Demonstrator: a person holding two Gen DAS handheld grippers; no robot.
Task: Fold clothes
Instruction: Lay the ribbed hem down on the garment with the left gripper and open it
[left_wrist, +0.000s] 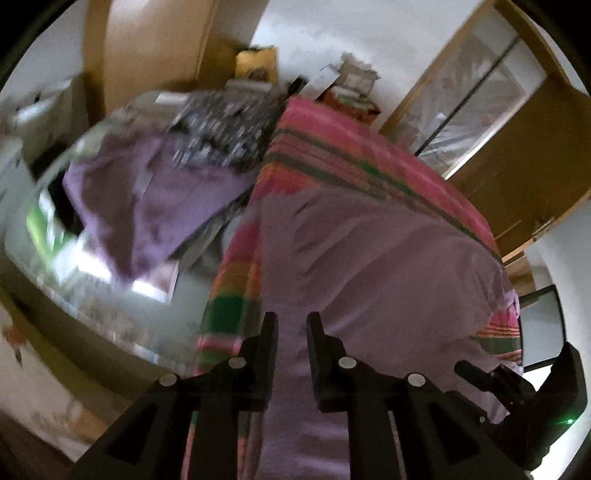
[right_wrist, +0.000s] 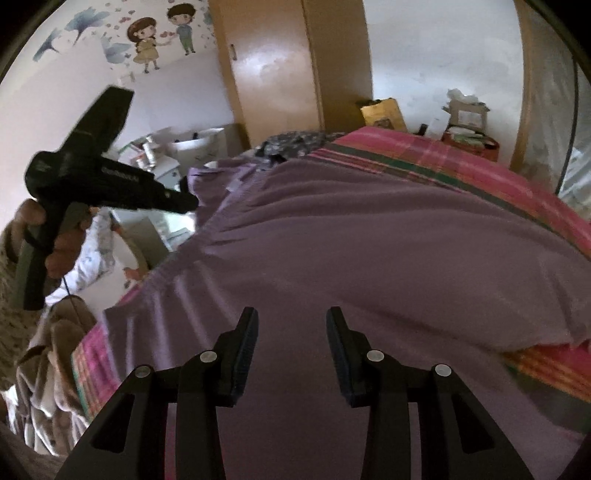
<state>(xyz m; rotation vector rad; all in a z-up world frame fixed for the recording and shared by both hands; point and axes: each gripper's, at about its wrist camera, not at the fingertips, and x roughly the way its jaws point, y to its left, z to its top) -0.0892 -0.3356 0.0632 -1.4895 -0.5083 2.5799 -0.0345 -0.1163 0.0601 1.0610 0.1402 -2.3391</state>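
Note:
A purple garment (right_wrist: 369, 251) lies spread over a bed with a pink striped cover (right_wrist: 424, 155). It also shows in the left wrist view (left_wrist: 369, 266). My right gripper (right_wrist: 291, 321) is open and empty just above the garment's near part. My left gripper (left_wrist: 291, 325) is open with a narrow gap, over the garment's near edge; nothing shows between its fingers. In the right wrist view the left gripper (right_wrist: 184, 201) is held up at the garment's far left corner. The right gripper's body (left_wrist: 535, 387) shows at the lower right of the left wrist view.
A second purple cloth (left_wrist: 147, 199) and a dark patterned garment (left_wrist: 229, 125) lie in a pile left of the bed. Boxes (right_wrist: 465, 114) stand past the bed's far end. A wooden wardrobe (right_wrist: 280, 70) stands behind. Crumpled beige clothes (right_wrist: 48, 354) lie at lower left.

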